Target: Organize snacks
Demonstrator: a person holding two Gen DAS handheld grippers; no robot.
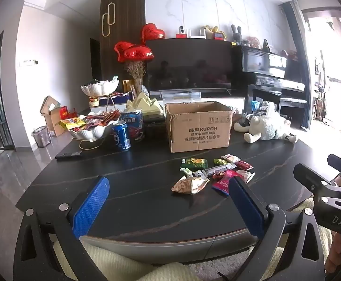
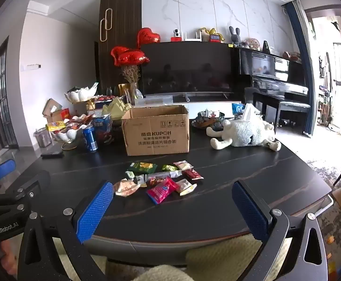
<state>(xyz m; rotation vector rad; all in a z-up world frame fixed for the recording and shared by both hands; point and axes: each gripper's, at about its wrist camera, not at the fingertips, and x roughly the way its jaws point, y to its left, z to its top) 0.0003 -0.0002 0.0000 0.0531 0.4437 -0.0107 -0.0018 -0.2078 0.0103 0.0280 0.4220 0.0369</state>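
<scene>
Several small snack packets lie in a loose pile (image 1: 215,173) (image 2: 161,179) on the dark table (image 1: 135,180) (image 2: 240,182), among them a green pack (image 1: 193,163) (image 2: 142,167), a pink pack (image 1: 224,183) (image 2: 162,190) and a crumpled tan wrapper (image 1: 189,185) (image 2: 124,187). Behind the pile stands an open cardboard box (image 1: 198,126) (image 2: 156,131). My left gripper (image 1: 168,189) is open and empty, held over the table's near edge, short of the pile. My right gripper (image 2: 172,193) is open and empty too, hanging in front of the pile. Each gripper shows at the edge of the other's view.
A white bowl of snacks (image 1: 93,126) (image 2: 70,131), a blue can (image 1: 121,135) (image 2: 90,138) and a blue carton (image 1: 133,123) crowd the table's left. A dark remote (image 1: 68,155) (image 2: 52,153) lies near them. A white plush sheep (image 1: 267,126) (image 2: 245,132) lies at the right.
</scene>
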